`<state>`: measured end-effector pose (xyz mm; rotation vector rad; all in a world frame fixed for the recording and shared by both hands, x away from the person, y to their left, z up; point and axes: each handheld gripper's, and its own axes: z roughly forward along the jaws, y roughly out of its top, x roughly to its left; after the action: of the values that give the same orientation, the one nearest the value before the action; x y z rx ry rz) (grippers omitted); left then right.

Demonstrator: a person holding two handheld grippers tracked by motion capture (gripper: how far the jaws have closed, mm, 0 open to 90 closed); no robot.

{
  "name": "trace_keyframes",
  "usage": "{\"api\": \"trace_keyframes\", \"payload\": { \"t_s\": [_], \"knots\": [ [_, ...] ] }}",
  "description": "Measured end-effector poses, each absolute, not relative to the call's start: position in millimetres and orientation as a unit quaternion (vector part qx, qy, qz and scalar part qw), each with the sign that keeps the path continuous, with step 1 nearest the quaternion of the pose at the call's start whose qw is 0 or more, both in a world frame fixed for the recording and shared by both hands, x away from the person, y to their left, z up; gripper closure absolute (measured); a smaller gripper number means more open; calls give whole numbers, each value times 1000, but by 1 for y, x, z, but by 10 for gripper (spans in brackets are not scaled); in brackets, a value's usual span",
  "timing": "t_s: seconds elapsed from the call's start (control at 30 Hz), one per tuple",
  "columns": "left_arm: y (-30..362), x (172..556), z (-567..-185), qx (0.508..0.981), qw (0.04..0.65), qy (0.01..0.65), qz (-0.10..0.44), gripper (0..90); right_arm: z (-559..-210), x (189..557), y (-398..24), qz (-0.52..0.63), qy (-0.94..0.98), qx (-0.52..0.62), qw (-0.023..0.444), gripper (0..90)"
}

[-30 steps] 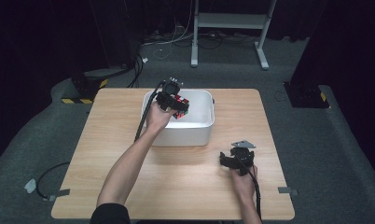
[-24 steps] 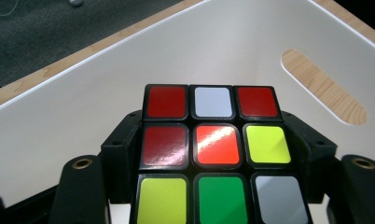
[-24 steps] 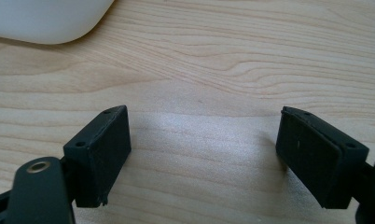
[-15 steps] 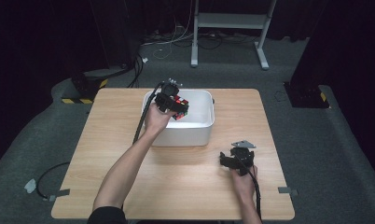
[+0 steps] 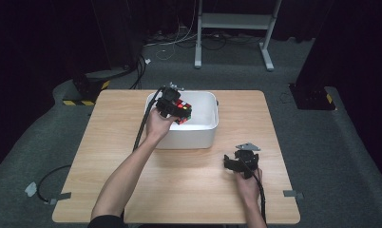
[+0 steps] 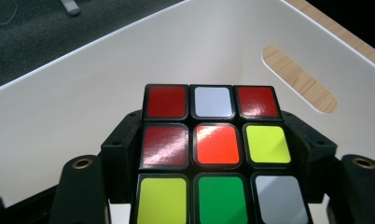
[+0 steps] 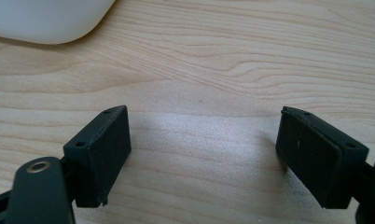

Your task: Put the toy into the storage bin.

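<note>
A colour cube (image 5: 182,110) with red, white, yellow, green and orange tiles hangs over the inside of a white tub (image 5: 205,135). My left gripper (image 5: 176,109) is shut on it. In the left gripper view the cube (image 6: 213,149) sits clamped between the two black jaws, with the tub's pale inner wall (image 6: 83,102) and its slotted handle hole behind. My right gripper (image 5: 236,164) rests low over the wooden table (image 5: 108,142) to the right of the tub. Its jaws stand wide apart in the right gripper view (image 7: 204,154), with bare wood between them.
The tub's rounded corner (image 7: 45,23) shows at the top left of the right gripper view. Cables trail from both grippers toward the table's near edge. A dark floor, a metal stand (image 5: 232,28) and cable bundles lie beyond the table.
My left gripper and the cube have shifted slightly within the tub's opening. The right gripper has not moved.
</note>
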<state>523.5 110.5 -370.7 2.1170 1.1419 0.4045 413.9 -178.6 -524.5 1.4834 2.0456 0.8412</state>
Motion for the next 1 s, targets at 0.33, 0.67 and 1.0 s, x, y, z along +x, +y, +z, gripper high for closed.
{"api": "trace_keyframes", "payload": {
  "t_s": [0.33, 0.67, 1.0],
  "knots": [
    [113, 512, -371, 812, 358, 432, 159, 330, -524, 414, -179, 307, 746, 541, 237, 176],
    [108, 504, -370, 818, 360, 419, 161, 330, -525, 414, -179, 307, 746, 541, 237, 176],
    [112, 498, -374, 816, 365, 420, 160, 330, -524, 414, -179, 307, 746, 541, 237, 176]
  ]
}}
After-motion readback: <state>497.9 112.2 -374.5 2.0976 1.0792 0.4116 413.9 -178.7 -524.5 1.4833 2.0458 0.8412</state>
